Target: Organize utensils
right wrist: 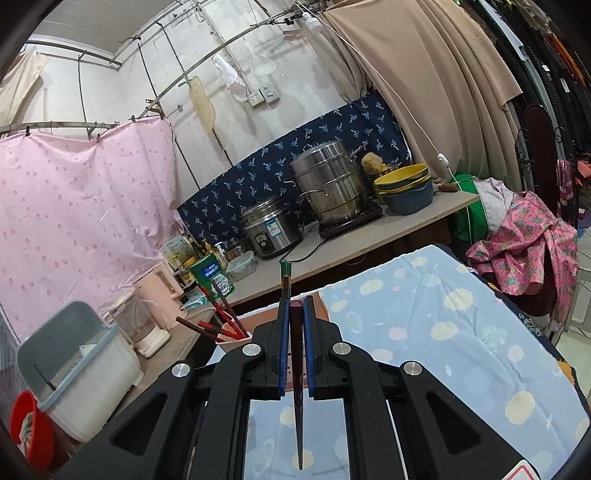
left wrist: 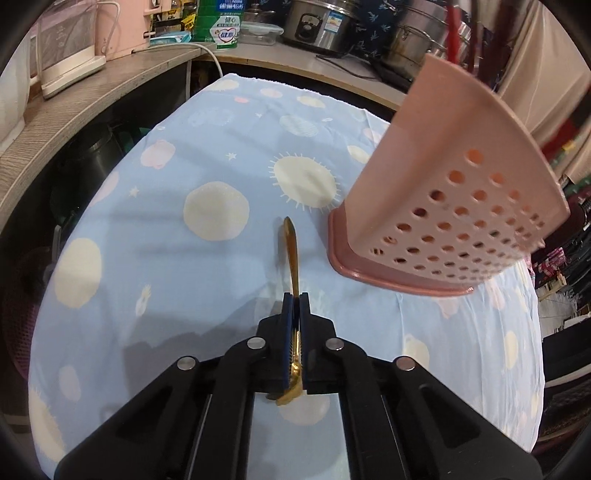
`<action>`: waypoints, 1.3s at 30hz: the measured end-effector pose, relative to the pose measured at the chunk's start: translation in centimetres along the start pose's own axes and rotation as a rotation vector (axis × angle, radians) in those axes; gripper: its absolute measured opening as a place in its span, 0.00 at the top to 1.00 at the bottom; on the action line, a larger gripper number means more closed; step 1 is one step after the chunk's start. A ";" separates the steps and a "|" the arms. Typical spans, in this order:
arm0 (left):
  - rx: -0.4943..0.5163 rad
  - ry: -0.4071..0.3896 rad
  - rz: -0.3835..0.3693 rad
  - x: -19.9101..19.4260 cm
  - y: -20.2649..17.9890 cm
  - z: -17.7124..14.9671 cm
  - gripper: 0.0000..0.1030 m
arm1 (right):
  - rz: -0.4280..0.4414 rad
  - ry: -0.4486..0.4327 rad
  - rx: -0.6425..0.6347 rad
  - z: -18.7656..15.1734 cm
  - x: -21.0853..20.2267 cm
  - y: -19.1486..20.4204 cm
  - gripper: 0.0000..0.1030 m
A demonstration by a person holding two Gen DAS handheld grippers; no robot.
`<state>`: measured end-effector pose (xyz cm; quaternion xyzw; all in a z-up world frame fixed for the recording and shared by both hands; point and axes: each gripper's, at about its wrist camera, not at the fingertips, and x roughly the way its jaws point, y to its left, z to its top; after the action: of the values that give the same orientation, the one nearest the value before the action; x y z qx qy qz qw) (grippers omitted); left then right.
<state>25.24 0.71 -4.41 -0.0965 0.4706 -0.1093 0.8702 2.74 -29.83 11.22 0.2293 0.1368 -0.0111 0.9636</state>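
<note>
Step in hand: pickup. Your left gripper (left wrist: 295,295) clamps gold spoon (left wrist: 291,254) lying on cloth (left wrist: 207,147); right gripper (right wrist: 295,300) pinches chopstick (right wrist: 298,406). Next: lift spoon clear, drop handle-first into holder (left wrist: 454,192) just beside.

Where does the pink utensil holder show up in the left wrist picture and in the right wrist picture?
Left wrist: the pink utensil holder fills the right side, standing on the blue cloth.
Right wrist: only the holder's rim peeks out low and left of centre, behind the right gripper, with red chopsticks in it.
Shared landmark: the green can on the counter.
</note>
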 end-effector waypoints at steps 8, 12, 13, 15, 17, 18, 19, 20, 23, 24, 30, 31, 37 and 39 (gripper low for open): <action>-0.003 -0.035 -0.075 -5.8 0.4 -3.7 0.98 | 0.007 0.036 -0.005 -1.1 -0.1 0.4 0.93; 0.021 -0.073 -0.111 -9.5 -0.6 -5.0 0.98 | 0.015 0.046 -0.006 -1.3 -0.1 0.5 0.93; 0.027 -0.083 -0.121 -10.3 -0.9 -4.9 0.98 | 0.017 0.047 -0.011 -1.3 -0.1 0.6 0.93; 0.043 -0.112 -0.147 -12.3 -1.6 -4.8 0.98 | 0.022 0.049 -0.019 -1.1 0.1 0.9 0.93; 0.064 -0.146 -0.171 -14.2 -2.7 -4.4 0.98 | 0.034 0.043 -0.031 -0.6 0.4 1.3 0.93; 0.076 -0.166 -0.184 -15.3 -3.3 -4.1 0.98 | 0.037 0.036 -0.039 -0.2 0.5 1.5 0.93; 0.086 -0.183 -0.194 -16.1 -3.8 -3.8 0.98 | 0.042 0.028 -0.046 0.2 0.7 1.7 0.93; 0.101 -0.208 -0.208 -17.3 -4.5 -3.3 0.98 | 0.046 0.017 -0.055 0.7 0.8 2.0 0.93; 0.142 -0.274 -0.239 -19.7 -6.6 -1.5 0.98 | 0.063 -0.017 -0.081 2.7 1.8 3.0 0.93; 0.152 -0.291 -0.246 -20.1 -7.2 -0.9 0.98 | 0.068 -0.030 -0.089 3.5 2.3 3.4 0.93; 0.212 -0.412 -0.293 -21.5 -11.2 4.1 0.98 | 0.097 -0.117 -0.102 7.9 4.8 5.0 0.93; 0.222 -0.422 -0.311 -21.3 -11.7 4.9 0.98 | 0.097 -0.130 -0.106 8.5 5.2 5.2 0.93; 0.218 -0.471 -0.371 -18.1 -12.9 8.3 0.98 | 0.093 -0.178 -0.126 11.3 8.1 6.1 0.93; 0.212 -0.475 -0.374 -16.9 -13.1 8.9 0.98 | 0.092 -0.176 -0.133 11.6 9.4 6.3 0.93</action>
<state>22.36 -6.52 17.45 -0.1131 0.2143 -0.2900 0.9258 15.32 -28.93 21.40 0.1693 0.0412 0.0223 0.9845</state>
